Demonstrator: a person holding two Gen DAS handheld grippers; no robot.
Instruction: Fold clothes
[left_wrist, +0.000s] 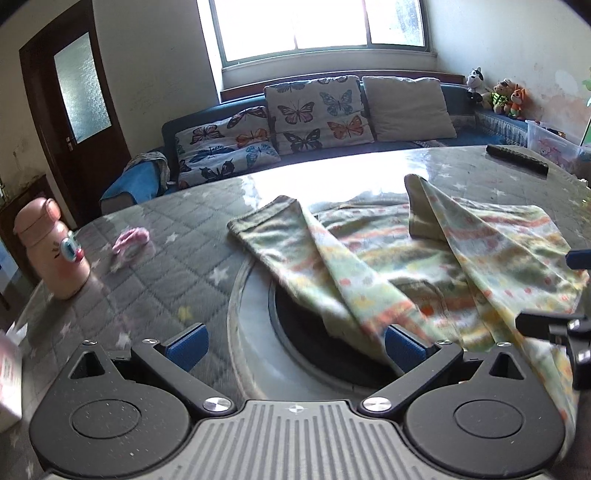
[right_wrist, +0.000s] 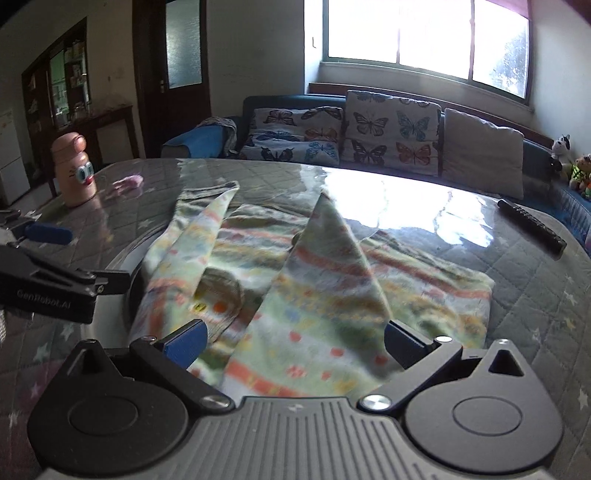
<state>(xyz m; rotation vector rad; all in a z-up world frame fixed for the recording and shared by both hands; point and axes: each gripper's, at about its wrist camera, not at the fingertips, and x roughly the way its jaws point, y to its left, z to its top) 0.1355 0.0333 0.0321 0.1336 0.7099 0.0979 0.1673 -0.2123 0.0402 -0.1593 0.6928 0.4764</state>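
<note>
Both tools, the left tool (left_wrist: 295, 341) and the right tool (right_wrist: 295, 341), hang with jaws spread wide and grip nothing, and the pale green cotton garment with orange and yellow printed stripes (right_wrist: 325, 295) lies just ahead of and partly between their blue pads, spread over the grey quilted, star-patterned bench (left_wrist: 155, 236) with both sleeves already crossed over its front. The likely slip is a pinch that catches only the top sleeve, so the layers slide apart and the fold comes undone, or a drag across the glossy bench top that bunches the cloth; farther off to the left tool's left, the pink round-capped bottle (left_wrist: 51, 247) could be knocked by a wide sweep. The only legible writing is "GenRobot.AI" on the black side of the left tool as the right view shows it
</note>
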